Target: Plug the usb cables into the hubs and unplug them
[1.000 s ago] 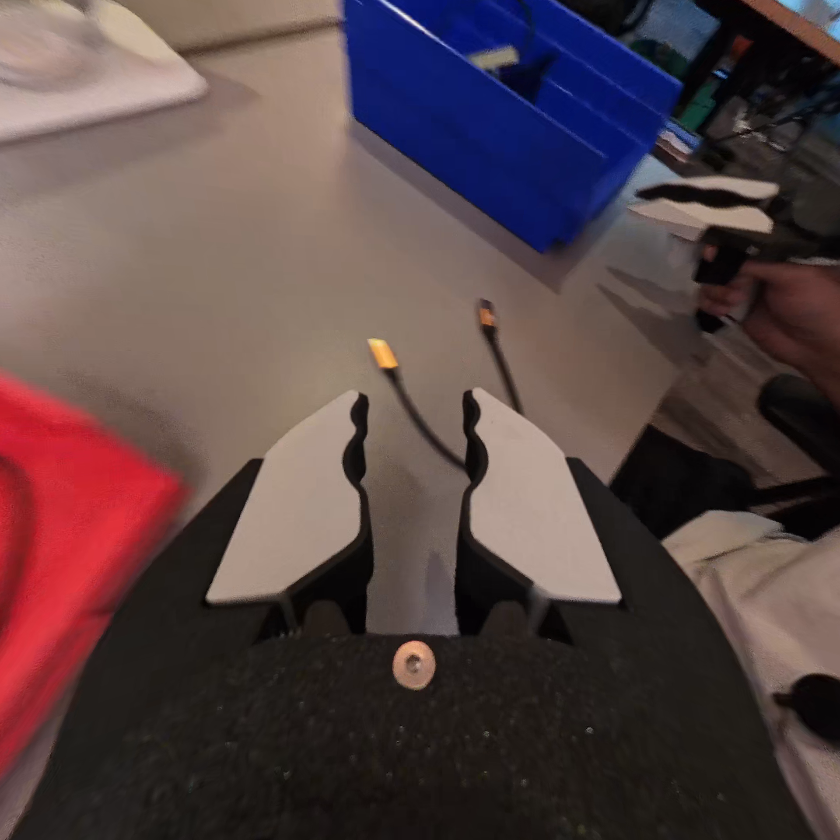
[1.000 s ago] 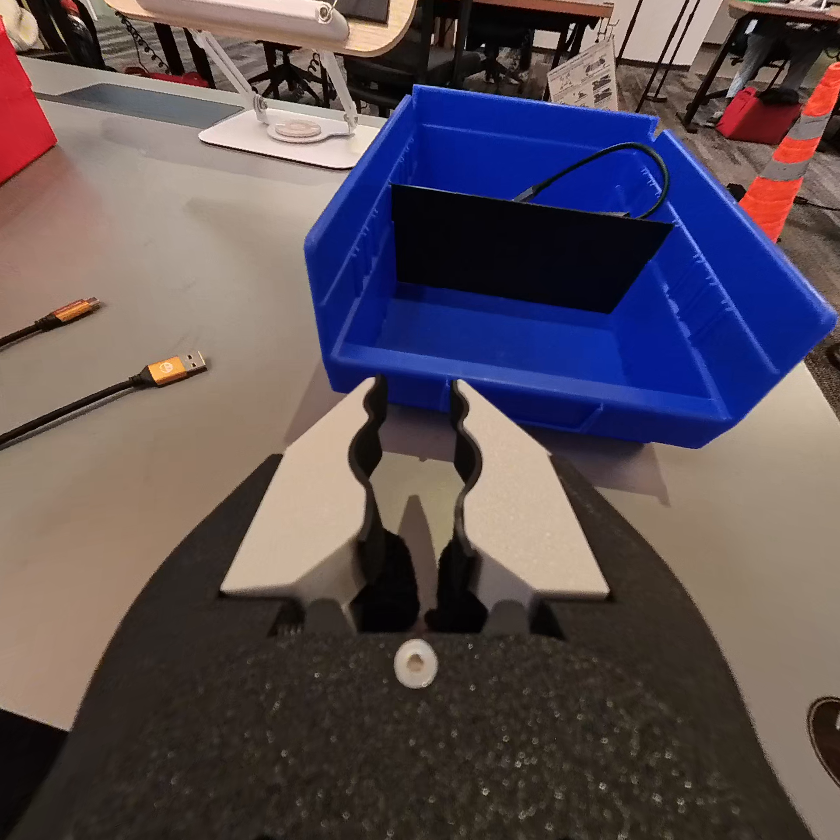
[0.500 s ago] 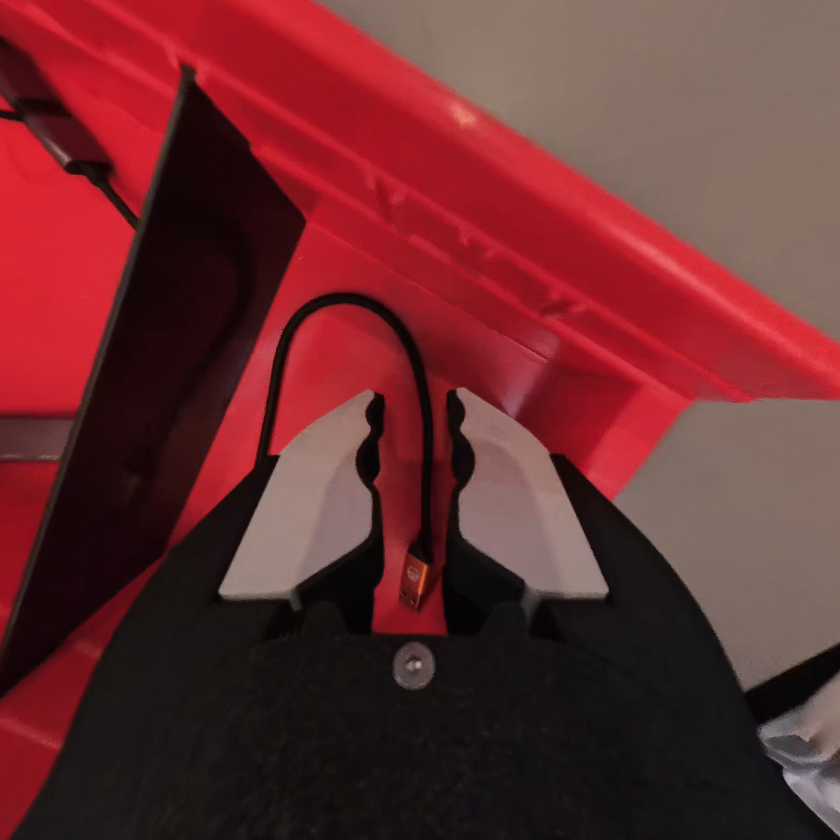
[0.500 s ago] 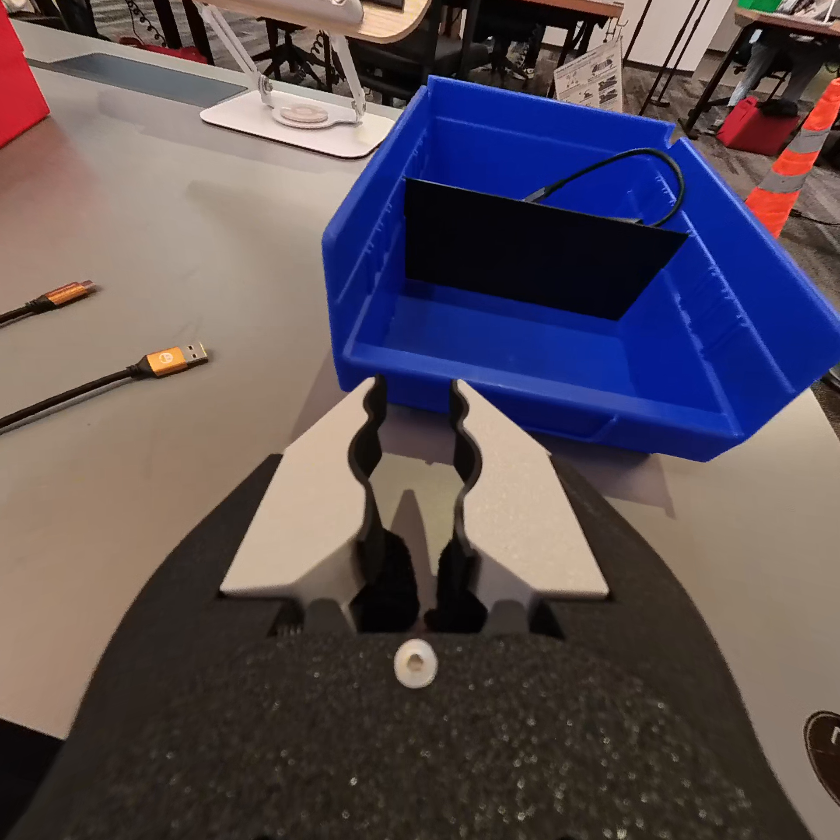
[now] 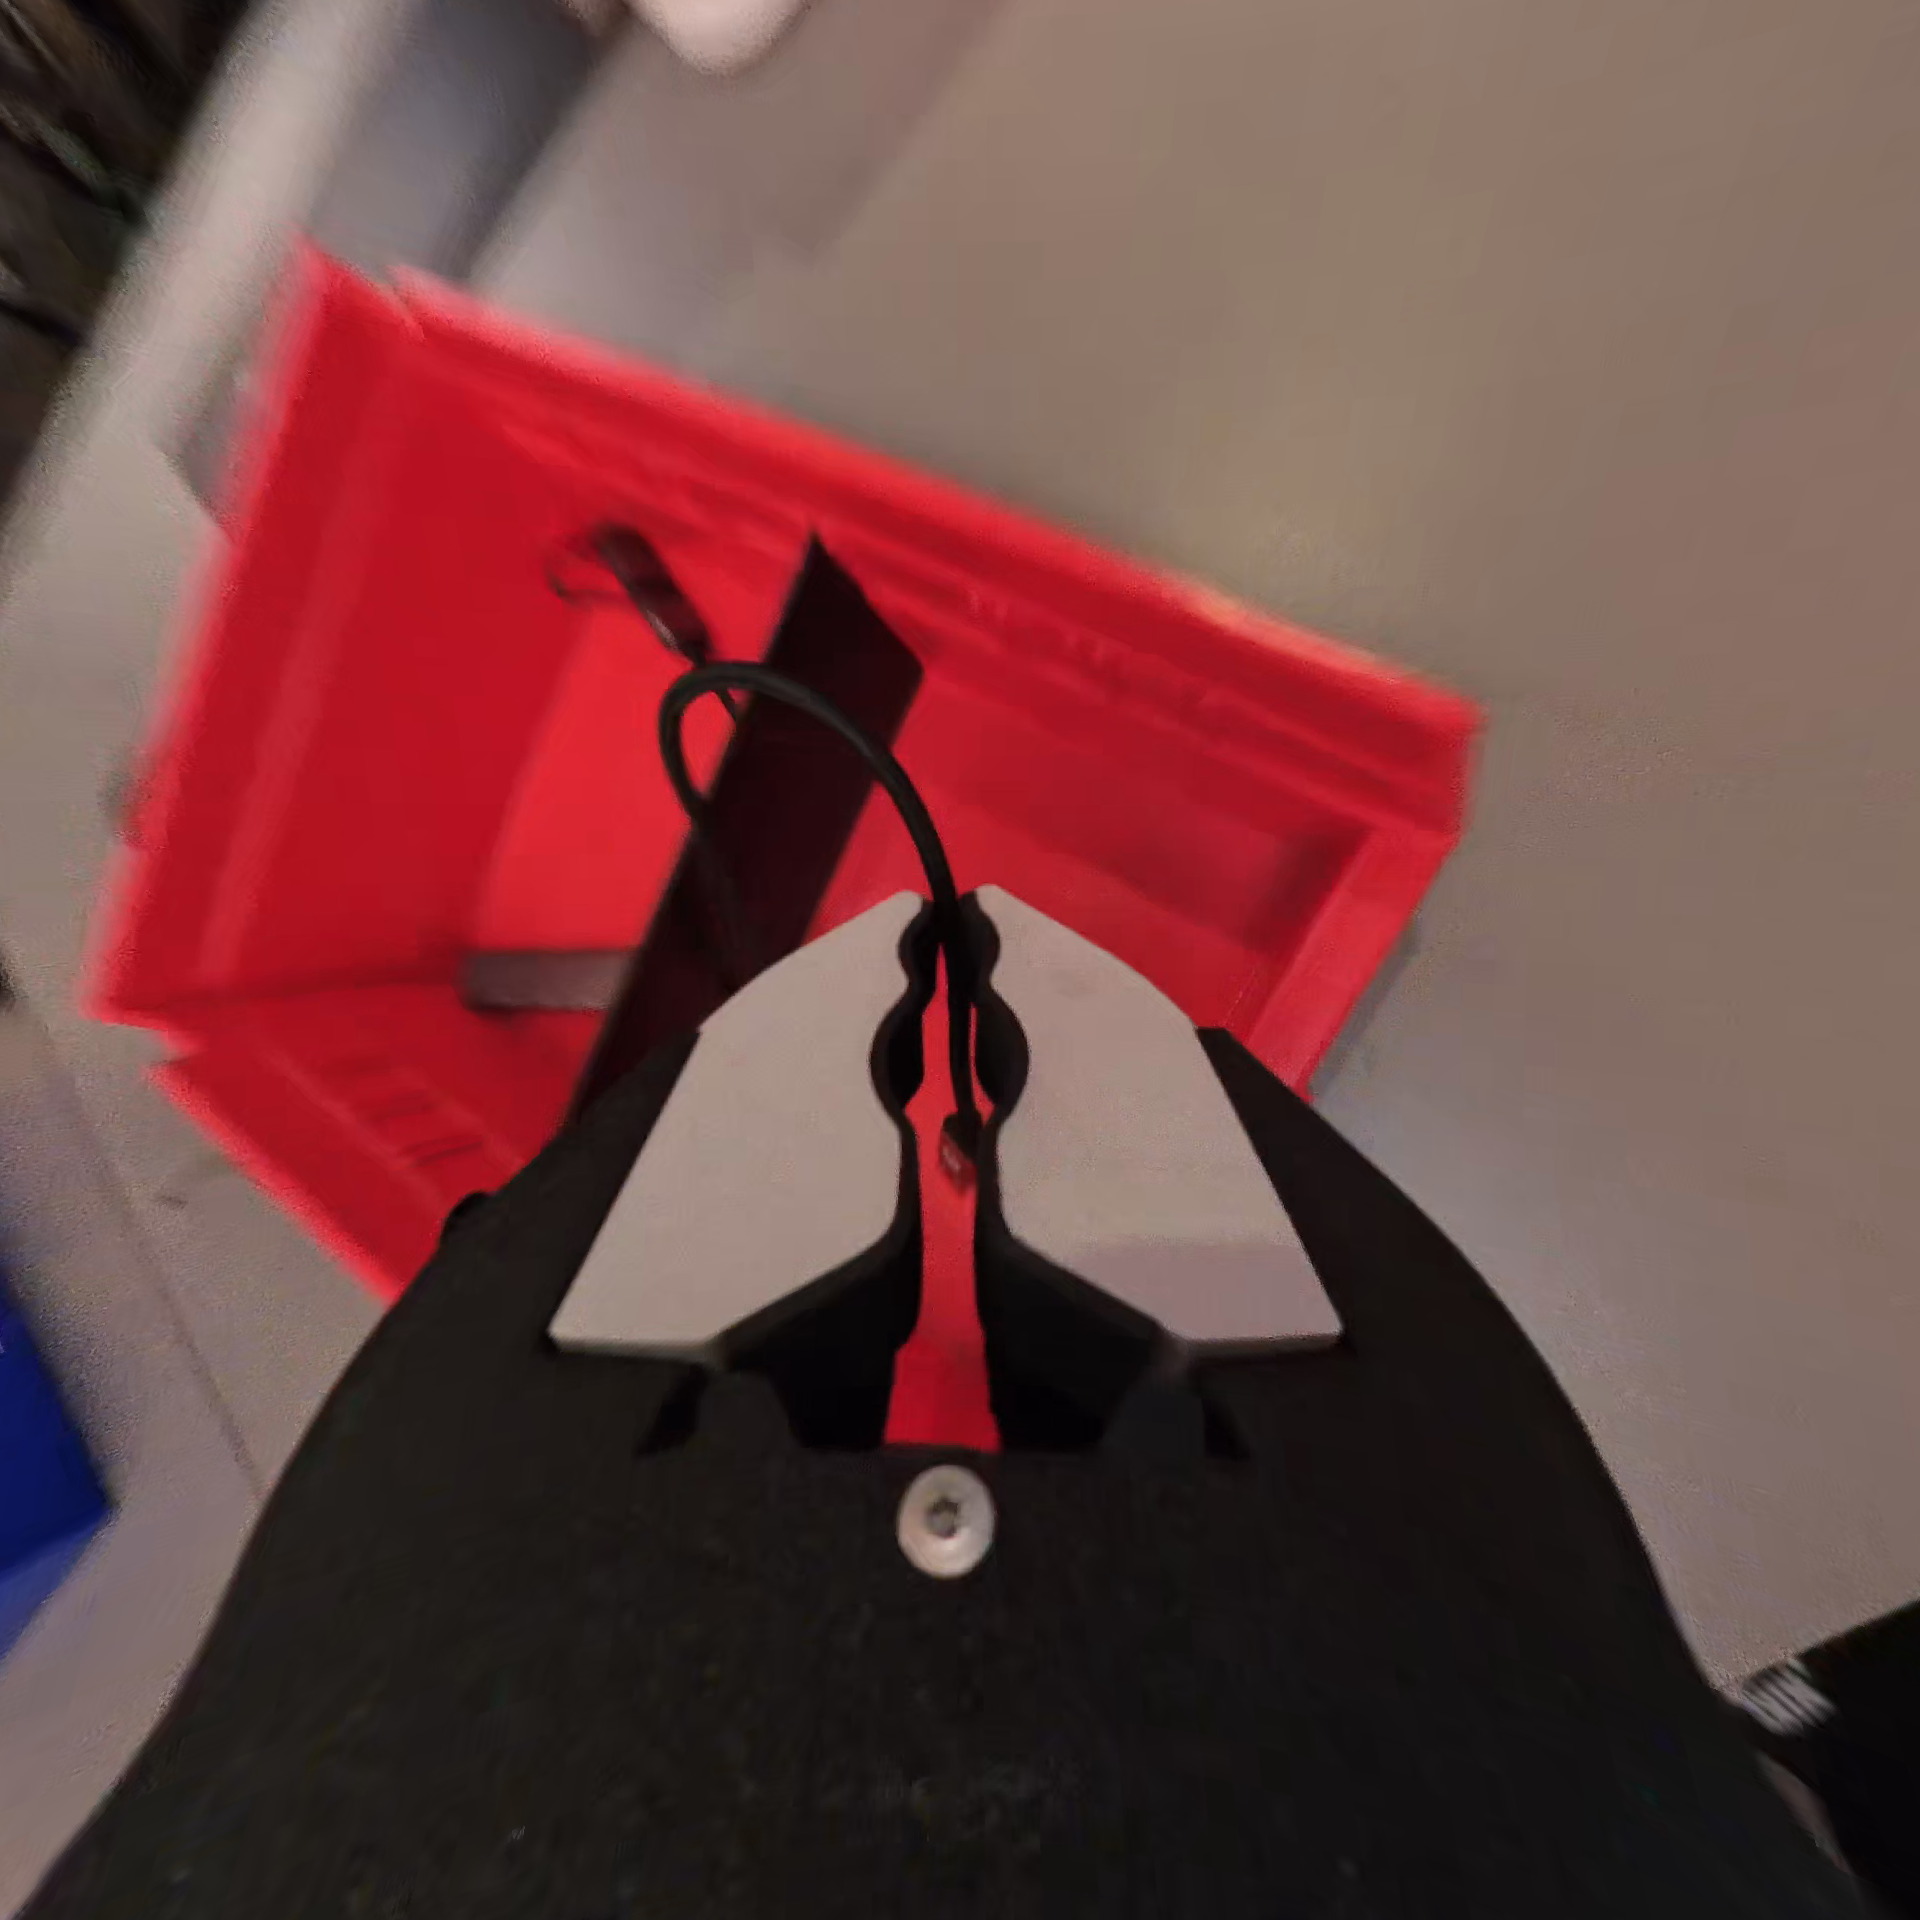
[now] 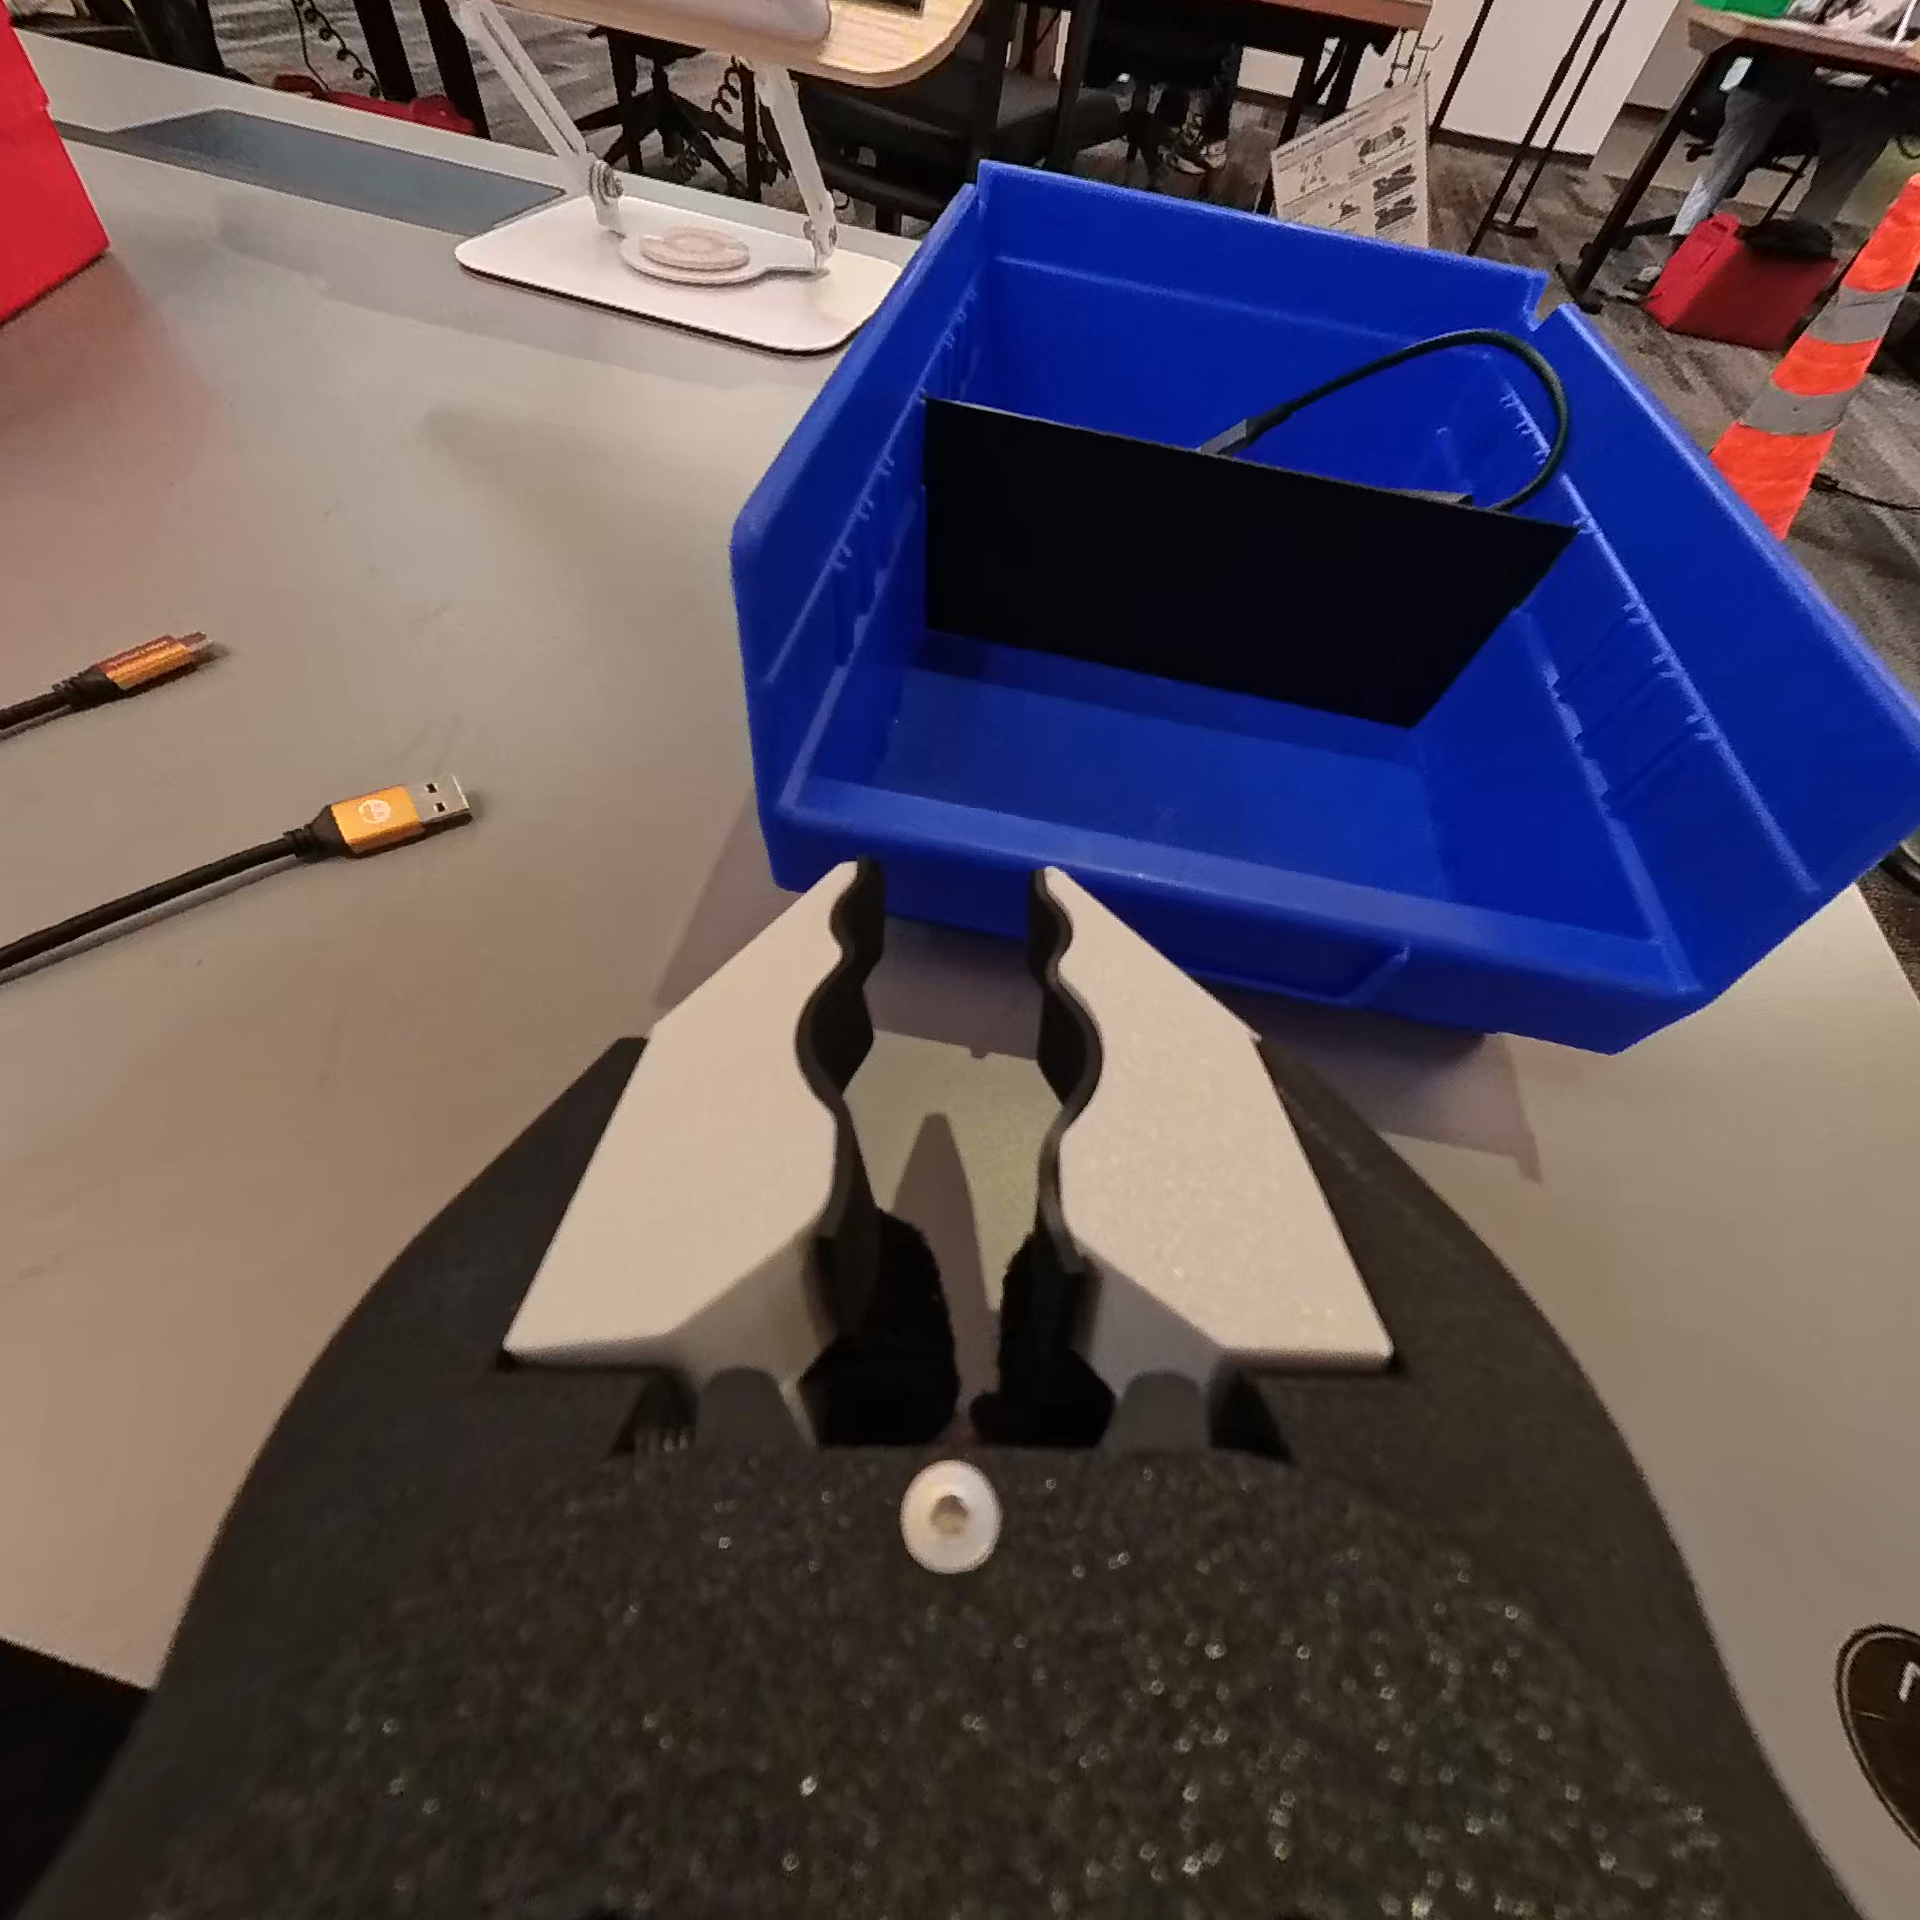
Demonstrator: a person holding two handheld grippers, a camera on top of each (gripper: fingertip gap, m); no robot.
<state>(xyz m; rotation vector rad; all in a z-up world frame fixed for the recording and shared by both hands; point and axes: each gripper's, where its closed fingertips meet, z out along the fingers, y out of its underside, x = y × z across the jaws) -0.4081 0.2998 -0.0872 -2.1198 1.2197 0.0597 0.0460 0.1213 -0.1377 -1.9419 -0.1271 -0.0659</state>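
Note:
In the left wrist view my left gripper is shut on a thin black cable just above its orange plug, held over the red bin. The cable arcs back over the bin's black divider toward a dark hub in the far compartment. A dark bar lies on the bin floor. My right gripper is open and empty, just above the table in front of the blue bin. Two black cables with orange plugs lie on the table to its left.
The blue bin has a black divider with a black cable looped behind it. A white stand base sits behind, a corner of the red bin at far left, and an orange cone on the floor at right. The tips of one gripper are about 50 centimetres away from the tips of the other. Between my left fingertips and the dark bar there is roughly 20 centimetres.
My left gripper swung from the table cables into the red bin, closed on the cable near its plug and has drawn back up. The right gripper has barely moved.

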